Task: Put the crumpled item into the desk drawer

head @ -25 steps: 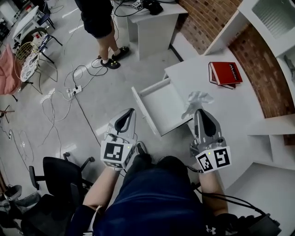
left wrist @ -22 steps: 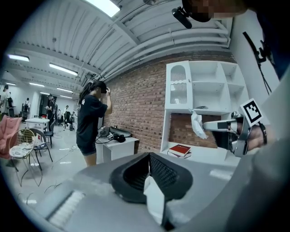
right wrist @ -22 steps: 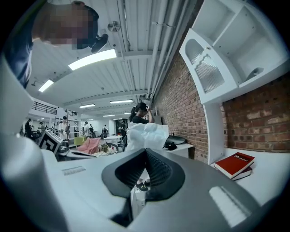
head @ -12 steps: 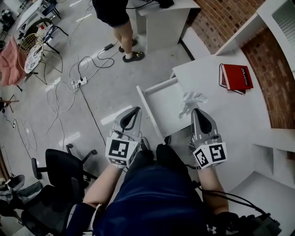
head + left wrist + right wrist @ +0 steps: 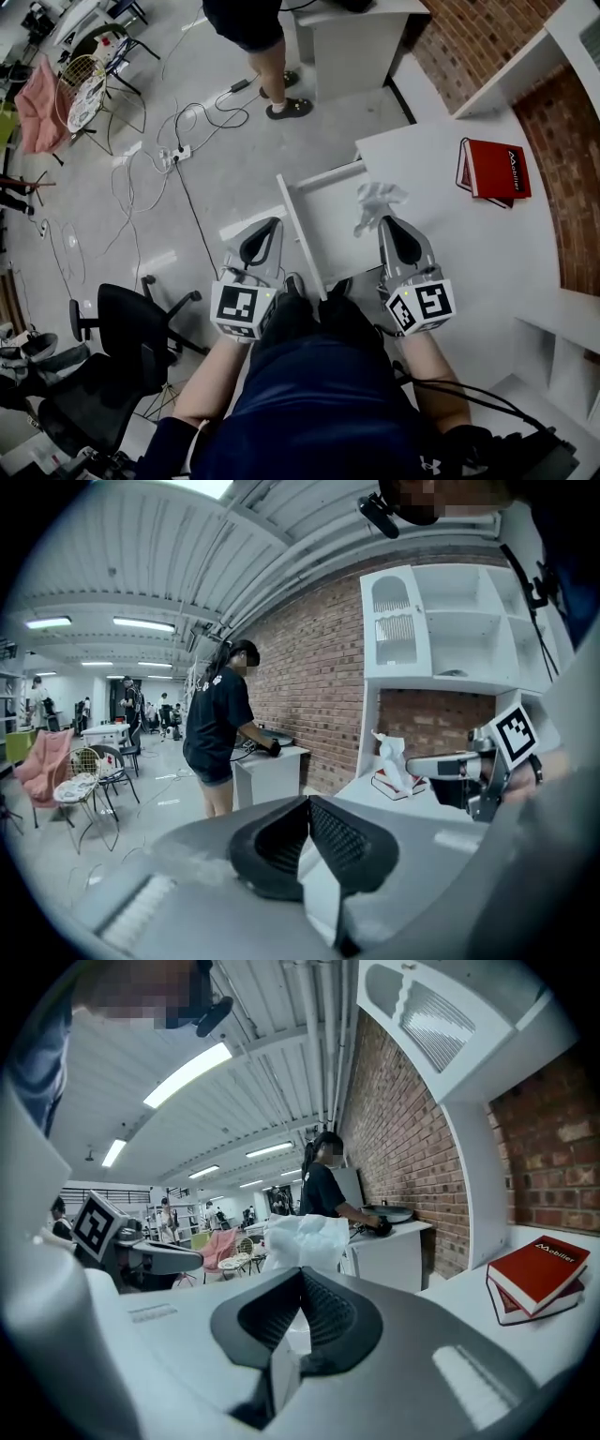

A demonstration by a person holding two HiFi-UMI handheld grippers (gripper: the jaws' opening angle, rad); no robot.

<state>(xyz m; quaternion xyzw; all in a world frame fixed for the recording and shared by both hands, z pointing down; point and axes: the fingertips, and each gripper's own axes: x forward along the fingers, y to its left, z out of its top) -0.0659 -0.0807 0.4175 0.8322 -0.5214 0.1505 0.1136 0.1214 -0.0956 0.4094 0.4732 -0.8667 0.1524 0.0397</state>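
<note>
While the right gripper (image 5: 382, 222) pinches the paper (image 5: 377, 200), its jaws pressed onto the wad's lower edge with most of the crumple sticking out past the tips, the wad hangs in the air roughly over the line where the open drawer (image 5: 323, 225) runs under the desk (image 5: 441, 244). Whether it is clear of the desktop edge cannot be told from the head view. The left gripper (image 5: 270, 228) hovers over the floor at 9 o'clock of the drawer front, jaws pressed together on nothing. A red book (image 5: 494, 172) lies on the desk at 2 o'clock of the paper, well apart from it.

The step in hand looks like carrying the wad over the drawer for release. It would go best if the right gripper shifted toward 9 o'clock until the paper sits above the bare middle of the drawer, then dipped below the rim before the jaws spread. So light a wad may cling to a pad or drift out, and a low release guards against that. The left gripper should keep clear of the drawer mouth, ready at the front panel for a push shut.
</note>
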